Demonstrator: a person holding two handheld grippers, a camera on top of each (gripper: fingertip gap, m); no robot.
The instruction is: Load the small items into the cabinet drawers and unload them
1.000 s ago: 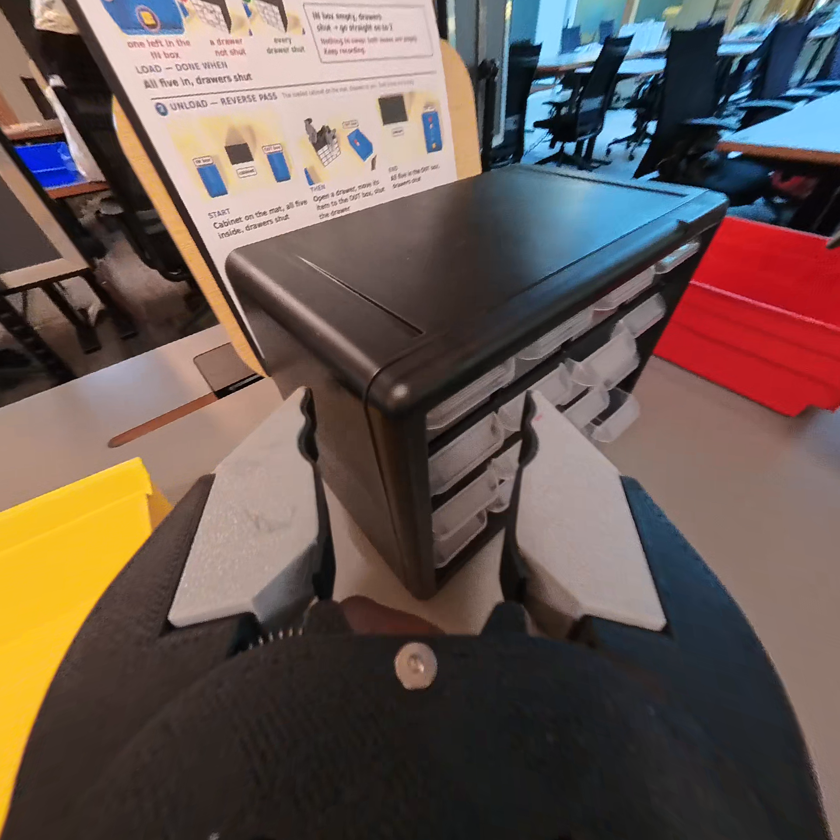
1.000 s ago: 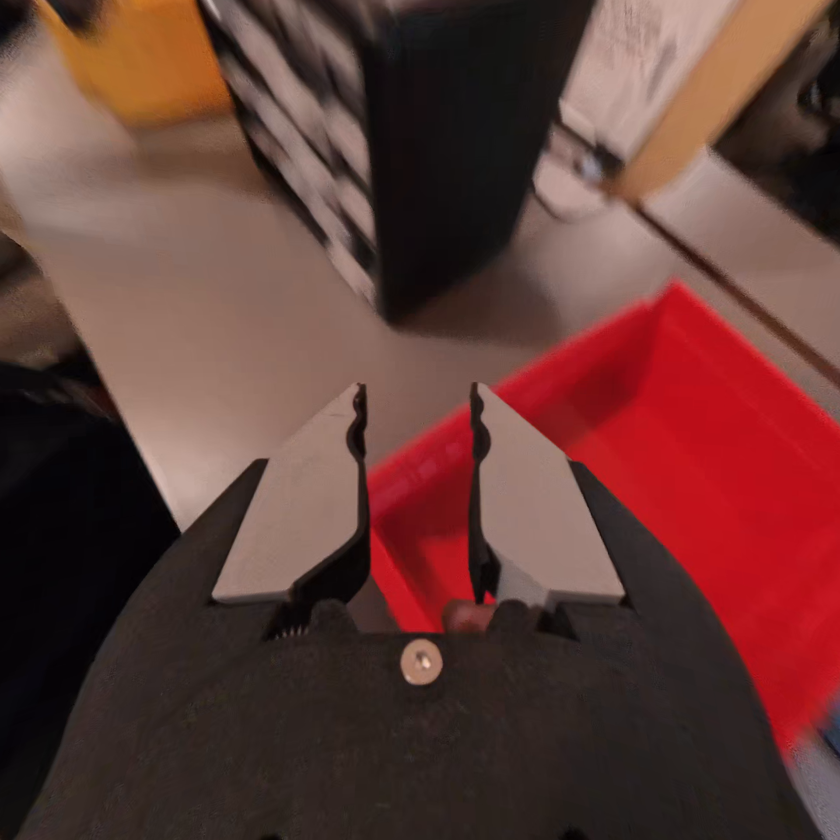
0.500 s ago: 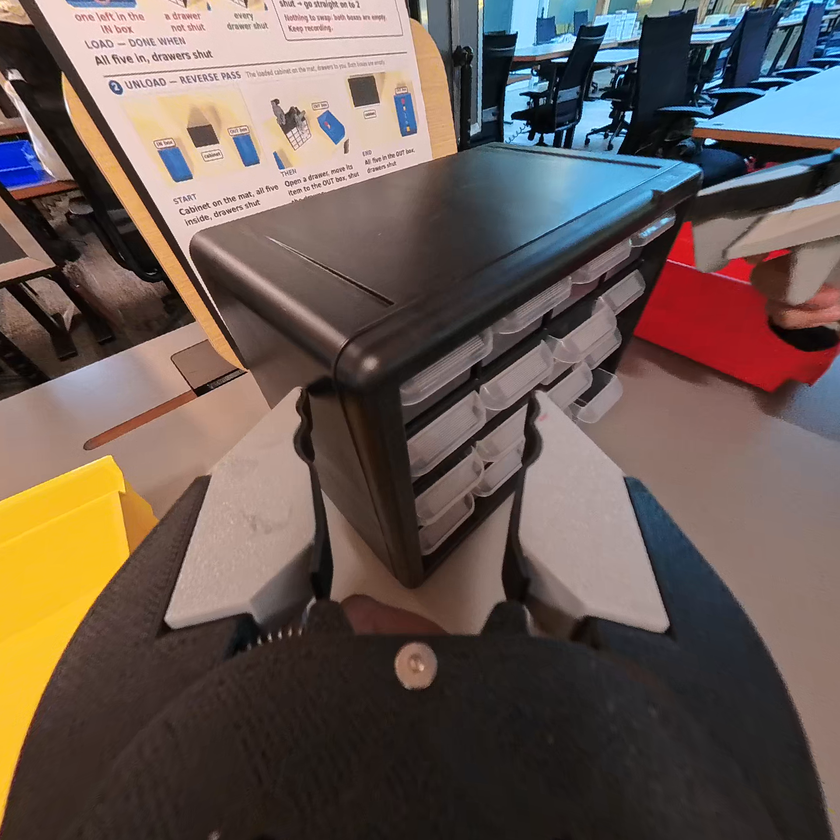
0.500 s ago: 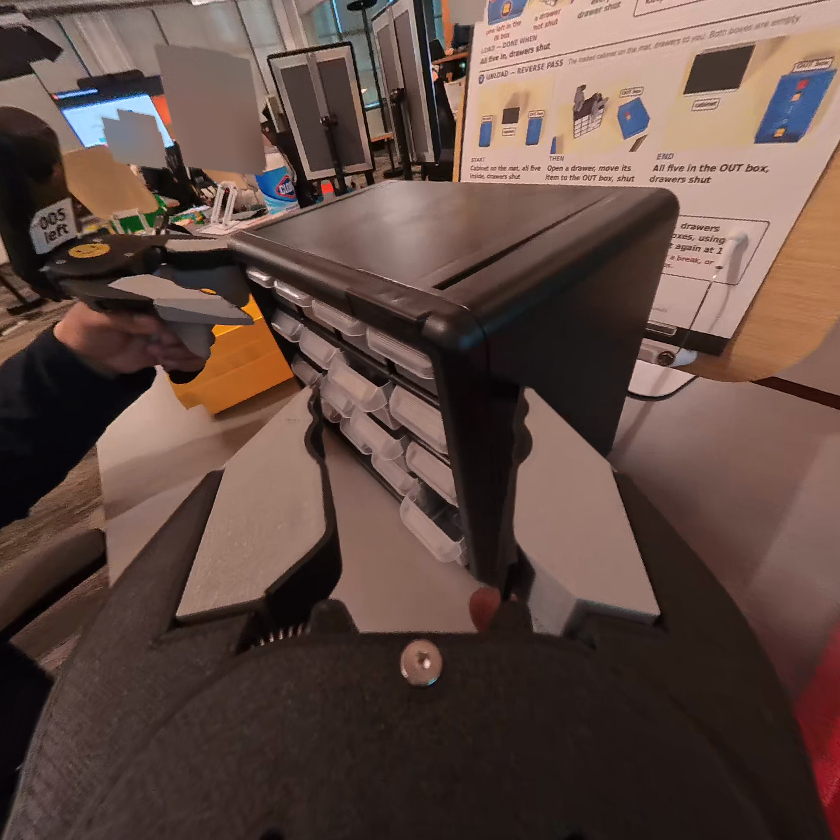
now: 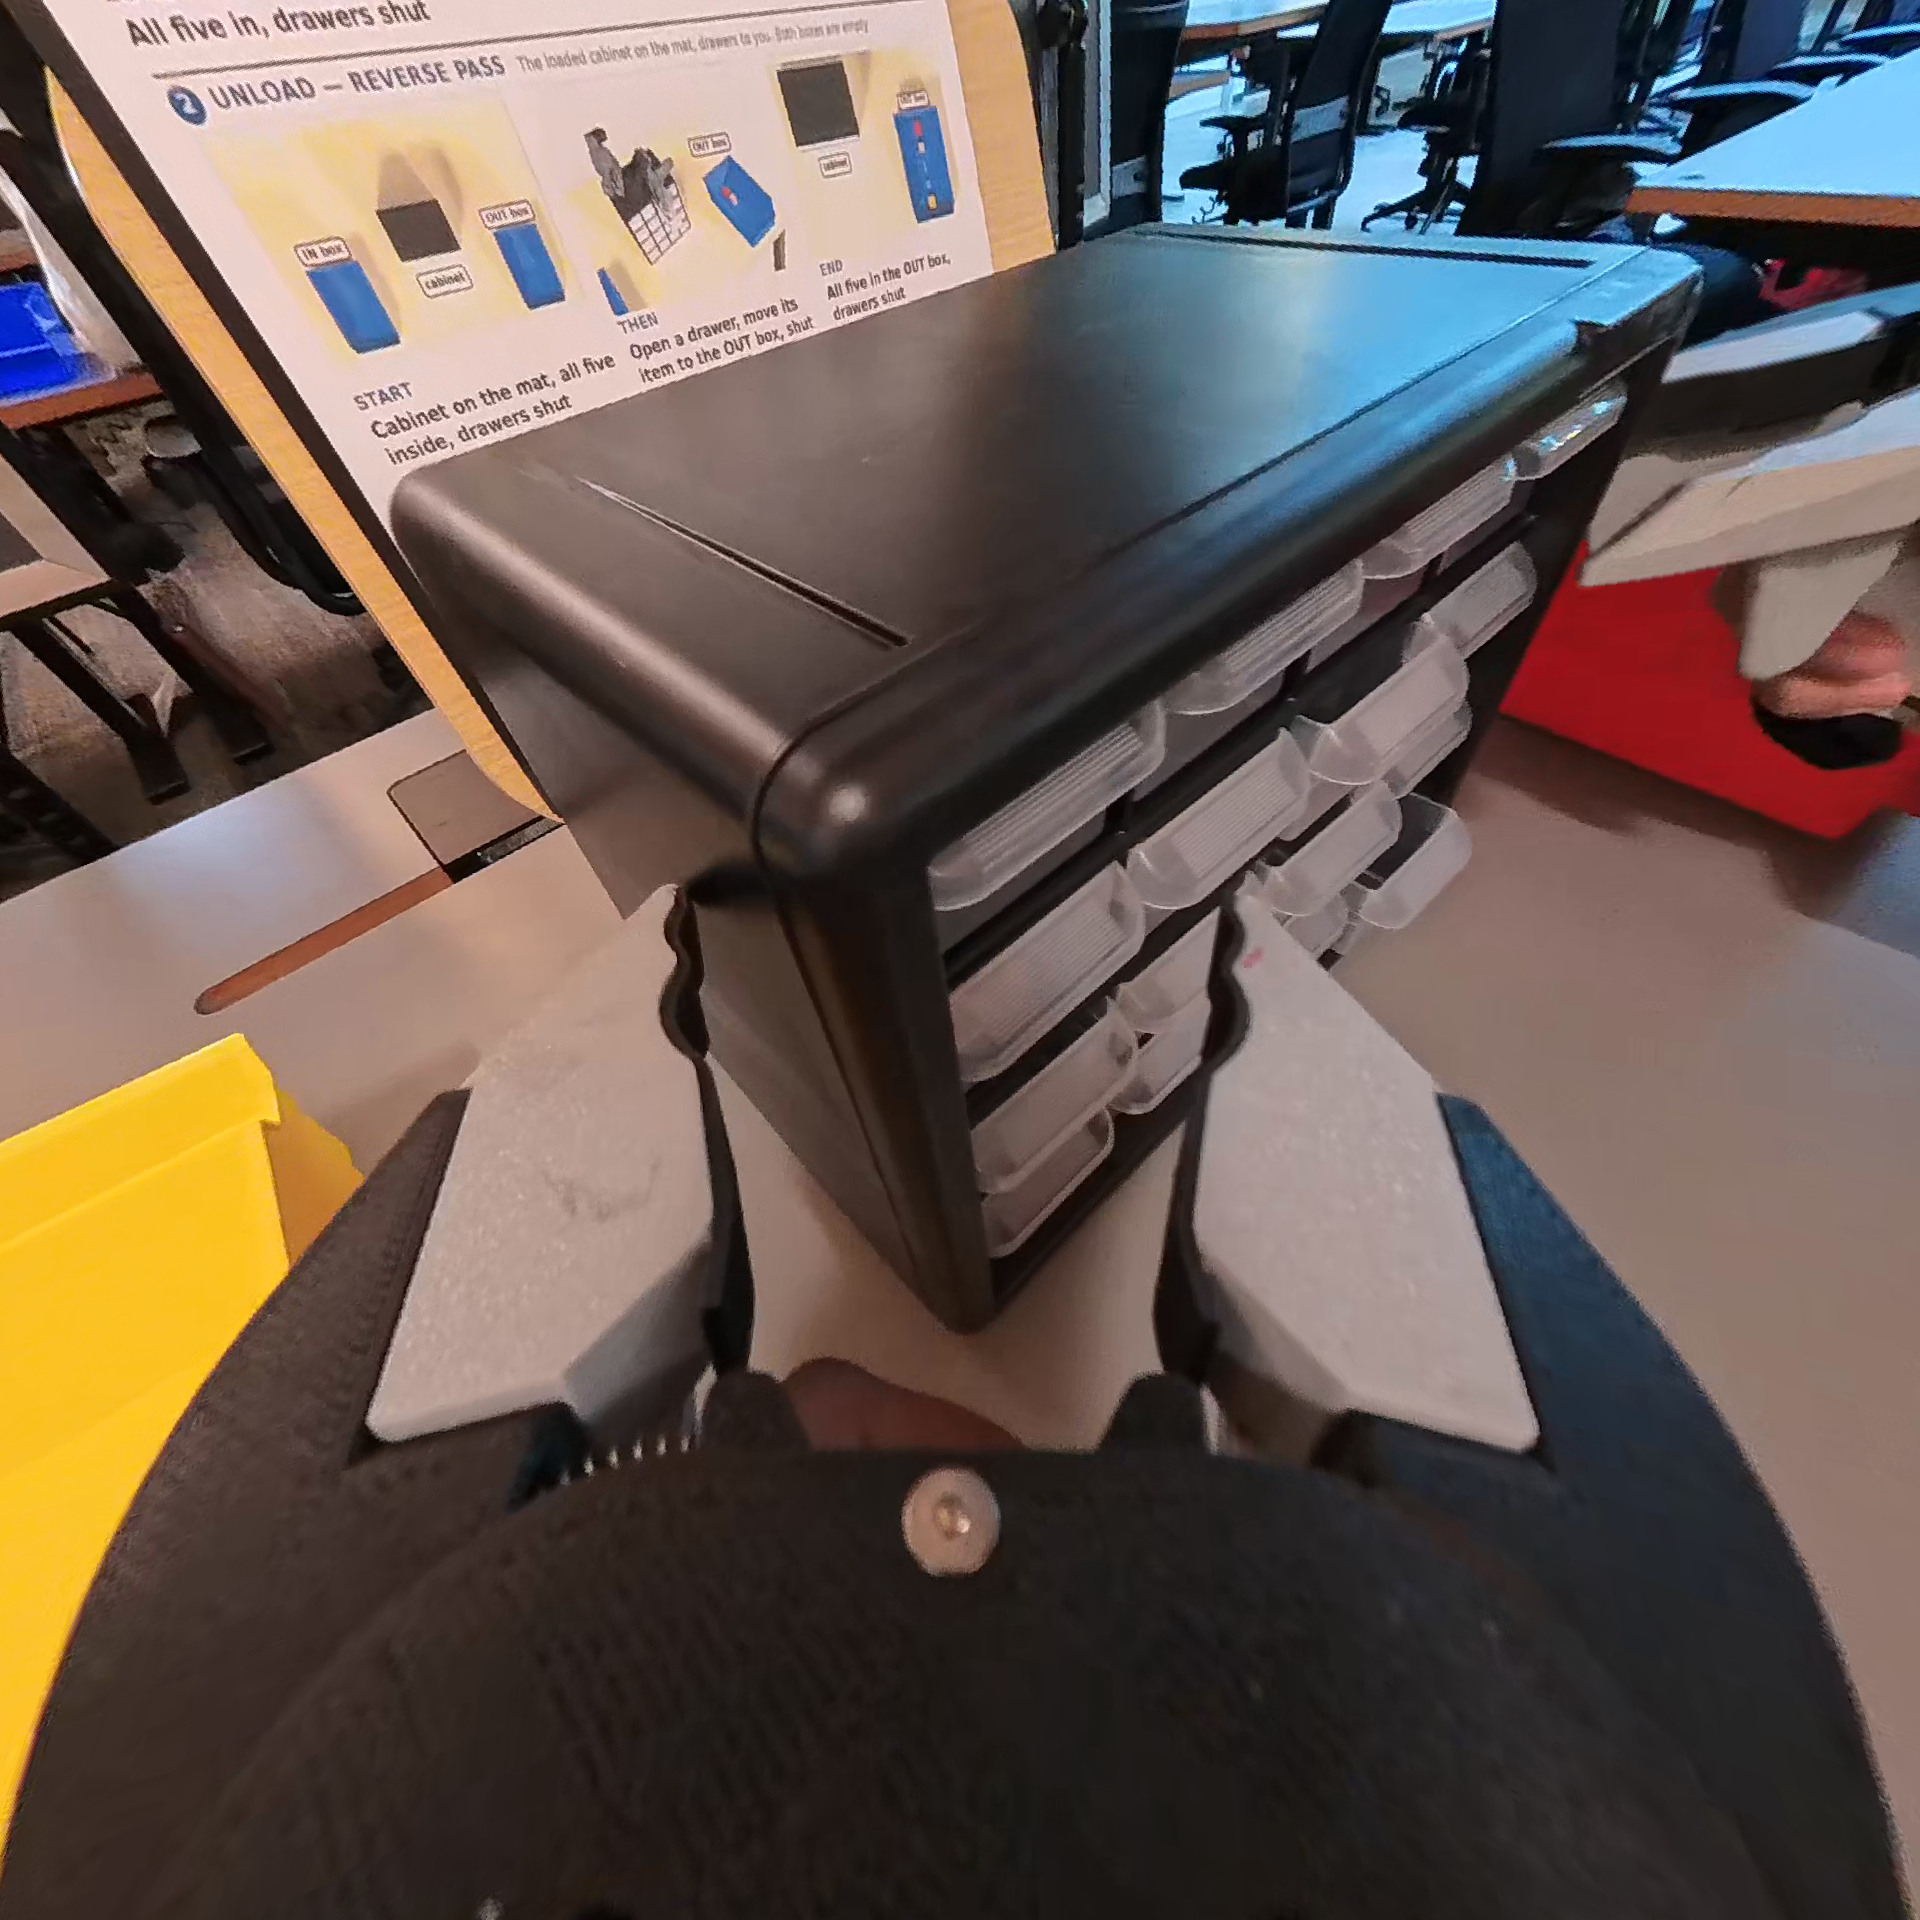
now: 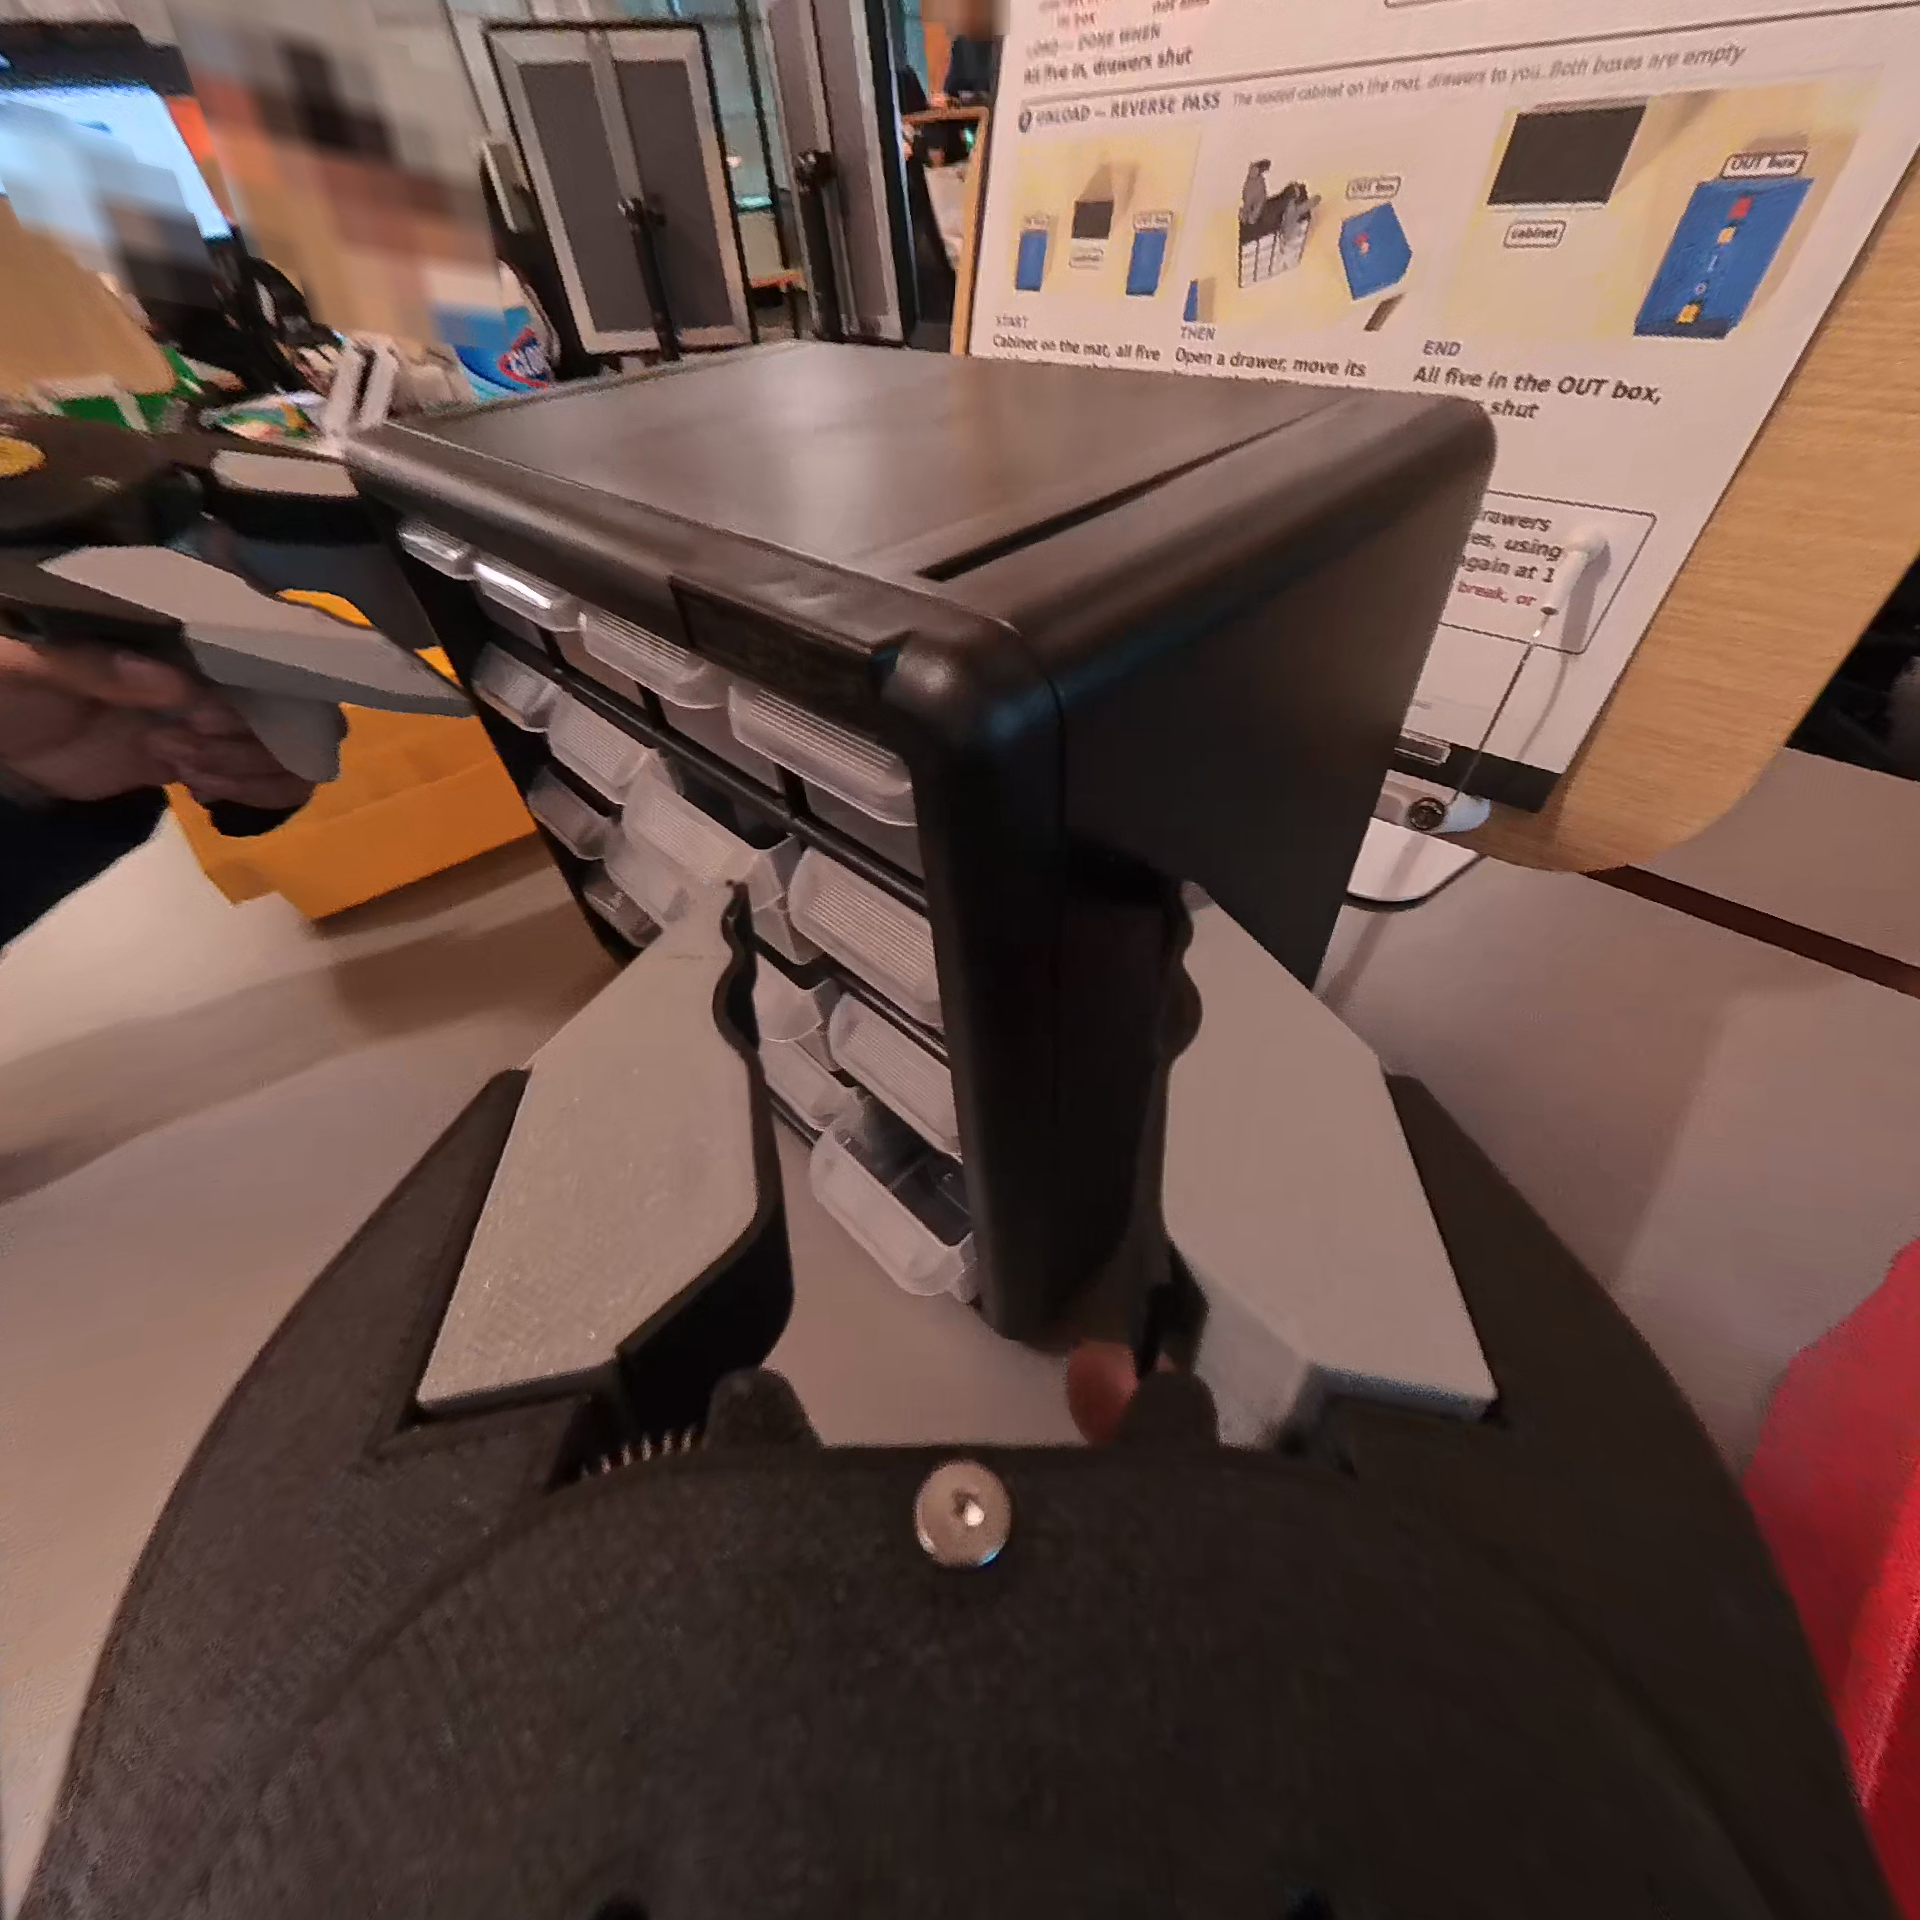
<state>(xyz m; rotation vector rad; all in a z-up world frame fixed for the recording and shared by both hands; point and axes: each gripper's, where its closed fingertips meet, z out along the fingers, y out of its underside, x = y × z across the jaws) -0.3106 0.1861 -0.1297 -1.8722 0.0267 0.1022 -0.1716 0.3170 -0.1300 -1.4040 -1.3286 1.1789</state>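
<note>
Cabinet sits mid-table, yellow bin left, red bin right, instruction poster close behind. Left gripper and right gripper both gape wide, each straddling a front corner, gripping nothing. Small dark label on top trim, unreadable.

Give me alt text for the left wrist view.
The open left tongs straddle the near corner of a black drawer cabinet with clear drawers. A yellow bin sits left, a red bin far right.
</note>
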